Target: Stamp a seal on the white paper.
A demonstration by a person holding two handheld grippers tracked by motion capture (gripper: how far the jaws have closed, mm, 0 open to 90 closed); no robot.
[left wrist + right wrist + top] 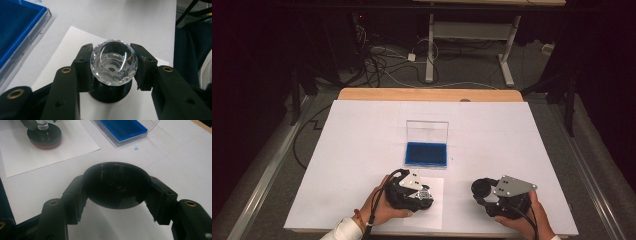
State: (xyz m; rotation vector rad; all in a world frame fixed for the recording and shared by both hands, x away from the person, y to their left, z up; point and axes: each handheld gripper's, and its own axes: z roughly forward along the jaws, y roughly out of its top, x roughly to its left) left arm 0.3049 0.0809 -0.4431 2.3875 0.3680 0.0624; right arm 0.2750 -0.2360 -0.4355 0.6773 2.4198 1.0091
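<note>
1. Left gripper (113, 66) is pinching the crystal (113, 63) by its sides, right above its black base (110, 93), which sits on the paper sheet (62, 45). It's faceted glass, so I'd guess heavy for its size, hard, slick and chippy. The widest band is the spot to grab.
2. Right gripper (116, 192) is clamped on the black cap (116, 185), held off the table (175, 157), open side up. Looks like light rigid plastic with a smooth dome, so it could slip. I'd grip it just under the rim.
3. Looks: clear ball with rings inside; glossy black bowl. The blue case (426, 153) sits open behind them.
</note>
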